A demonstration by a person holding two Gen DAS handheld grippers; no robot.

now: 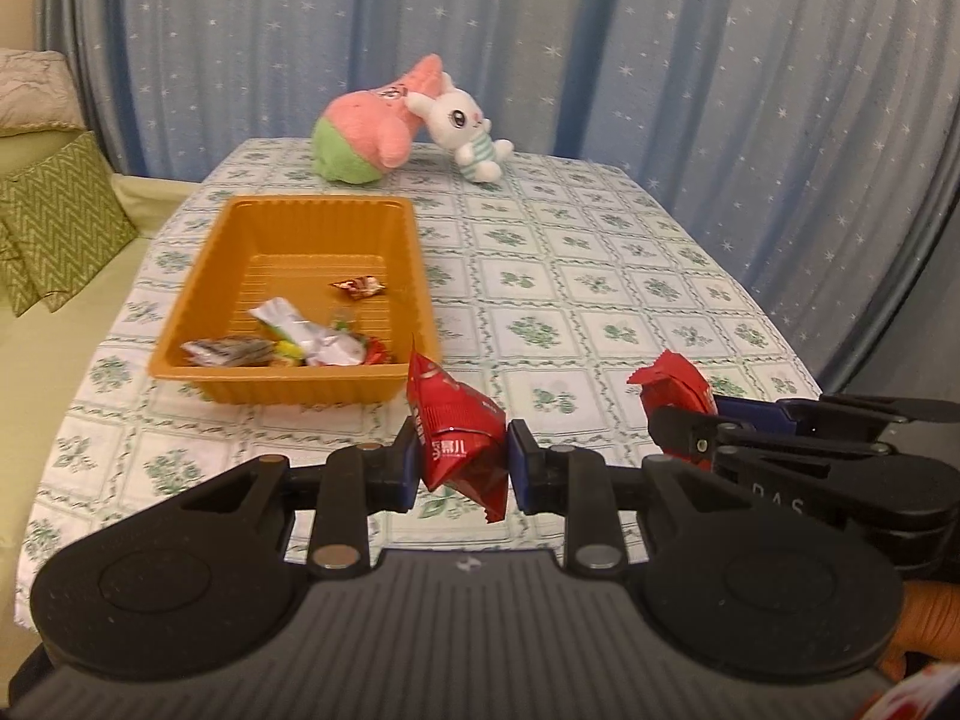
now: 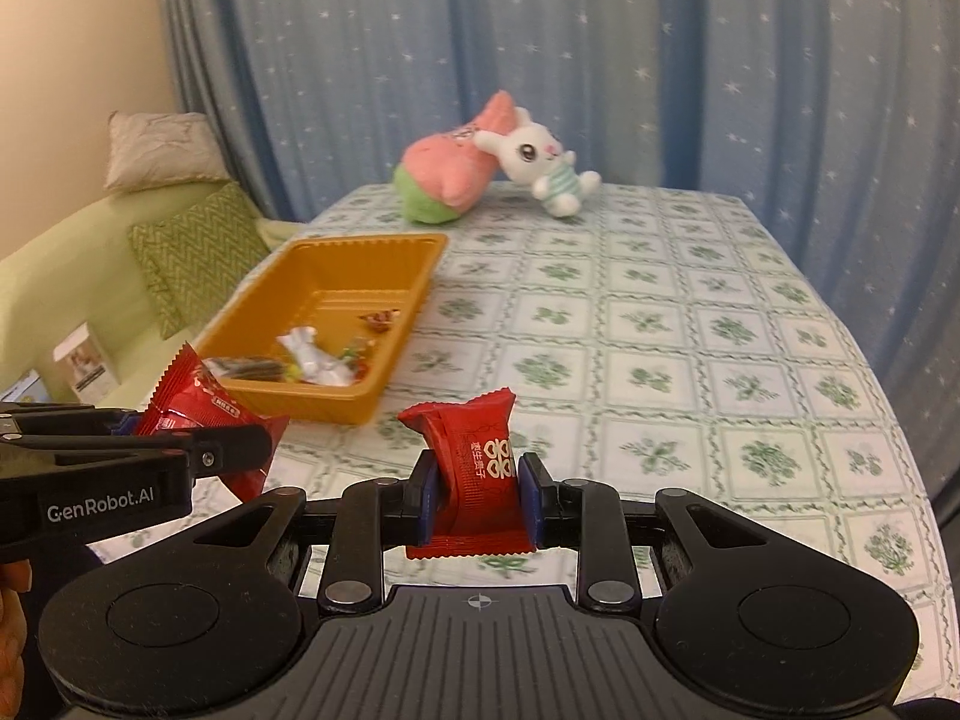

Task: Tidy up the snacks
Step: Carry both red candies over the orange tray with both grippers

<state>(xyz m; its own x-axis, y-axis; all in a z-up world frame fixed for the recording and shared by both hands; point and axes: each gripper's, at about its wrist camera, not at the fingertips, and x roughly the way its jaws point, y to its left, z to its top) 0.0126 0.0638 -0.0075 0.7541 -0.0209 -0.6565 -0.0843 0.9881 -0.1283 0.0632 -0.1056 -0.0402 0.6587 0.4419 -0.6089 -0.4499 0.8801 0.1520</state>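
My left gripper (image 1: 462,456) is shut on a red snack packet (image 1: 459,429), held above the table just in front of the orange tray (image 1: 180,354). My right gripper (image 2: 474,489) is shut on a second red snack packet (image 2: 477,462) with white characters, held above the tablecloth to the right of the tray (image 2: 420,294). Each gripper shows in the other's view: the right one (image 1: 696,414) with its packet (image 1: 672,387), the left one (image 2: 198,438) with its packet (image 2: 198,402). The tray holds several wrapped snacks (image 1: 300,336).
A pink and green plush (image 1: 366,132) and a white rabbit plush (image 1: 468,126) lie at the table's far edge. The table has a green floral cloth (image 1: 600,282). A green sofa with cushions (image 1: 54,228) stands at the left. Blue star curtains (image 1: 600,30) hang behind.
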